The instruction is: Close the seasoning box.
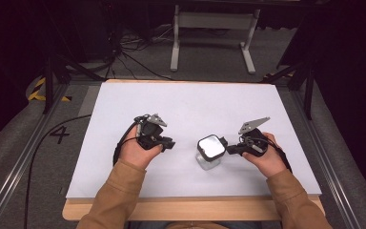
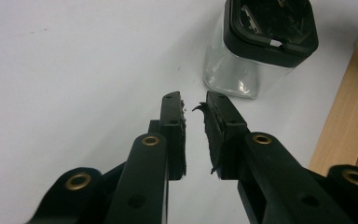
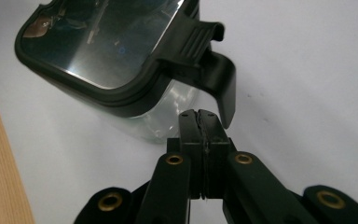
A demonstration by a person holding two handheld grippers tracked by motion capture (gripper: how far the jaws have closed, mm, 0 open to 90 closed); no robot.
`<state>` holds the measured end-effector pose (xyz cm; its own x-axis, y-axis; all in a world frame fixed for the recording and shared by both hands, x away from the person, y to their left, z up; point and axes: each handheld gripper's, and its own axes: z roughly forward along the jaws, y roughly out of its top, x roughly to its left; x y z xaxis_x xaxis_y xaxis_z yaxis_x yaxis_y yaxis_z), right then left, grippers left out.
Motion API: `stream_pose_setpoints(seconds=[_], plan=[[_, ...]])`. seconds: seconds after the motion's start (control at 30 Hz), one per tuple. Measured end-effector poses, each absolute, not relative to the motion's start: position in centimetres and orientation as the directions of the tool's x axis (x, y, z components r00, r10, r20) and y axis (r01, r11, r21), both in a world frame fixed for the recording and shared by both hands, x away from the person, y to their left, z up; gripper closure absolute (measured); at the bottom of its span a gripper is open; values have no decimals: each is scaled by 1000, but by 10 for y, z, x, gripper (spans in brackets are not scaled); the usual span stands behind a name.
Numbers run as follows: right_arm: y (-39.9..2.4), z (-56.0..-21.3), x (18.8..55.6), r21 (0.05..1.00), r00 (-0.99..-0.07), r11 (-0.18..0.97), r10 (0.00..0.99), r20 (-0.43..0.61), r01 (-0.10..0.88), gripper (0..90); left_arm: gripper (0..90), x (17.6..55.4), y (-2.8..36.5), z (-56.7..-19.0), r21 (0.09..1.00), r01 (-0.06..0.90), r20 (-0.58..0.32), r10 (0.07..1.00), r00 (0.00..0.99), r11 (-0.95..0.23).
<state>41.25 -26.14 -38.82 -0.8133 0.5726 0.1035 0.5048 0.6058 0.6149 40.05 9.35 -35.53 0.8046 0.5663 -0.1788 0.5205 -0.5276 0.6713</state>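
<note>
A small clear glass jar with a black-framed square lid stands on the white table top, near the front and between the two hands. The lid's black latch sticks out toward my right gripper. That gripper's jaws are pressed together with nothing between them, the tips just below the latch's hanging flap. My left gripper rests to the left of the jar, apart from it. In the left gripper view its jaws stand slightly open and empty, pointing at the jar.
The wooden front edge of the table runs below both forearms. Behind the table stand a white frame and dark stands, with cables on the grey floor.
</note>
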Motion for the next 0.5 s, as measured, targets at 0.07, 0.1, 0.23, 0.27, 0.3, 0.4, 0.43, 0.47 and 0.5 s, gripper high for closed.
stream_pose_setpoints(seconds=[0.07,0.1,0.23,0.27,0.3,0.4,0.43,0.47,0.5], plan=[[-262,-388,415,616,-813,604,573,104,505,900,774,399,95,-355,671,523,-178,570,802,-526],[-263,-388,418,613,-811,602,575,110,511,900,774,398,96,-356,673,528,-185,574,798,-517],[-263,-388,421,617,-811,603,577,101,506,900,774,396,99,-356,669,529,-180,577,797,-522],[-263,-388,421,620,-804,597,586,97,510,900,774,396,99,-356,669,529,-181,576,797,-522],[-264,-387,422,623,-803,596,590,89,507,900,774,396,99,-357,667,527,-179,574,799,-527],[-264,-388,424,645,-792,580,607,65,497,900,772,395,97,-357,666,527,-183,569,801,-528],[-264,-388,425,653,-789,579,613,47,489,900,772,396,96,-357,663,520,-175,564,807,-538],[-264,-388,425,657,-786,577,617,39,485,900,772,395,95,-358,664,523,-180,564,806,-535],[-264,-389,426,663,-783,576,621,26,478,900,771,395,93,-359,664,523,-182,562,807,-535]])
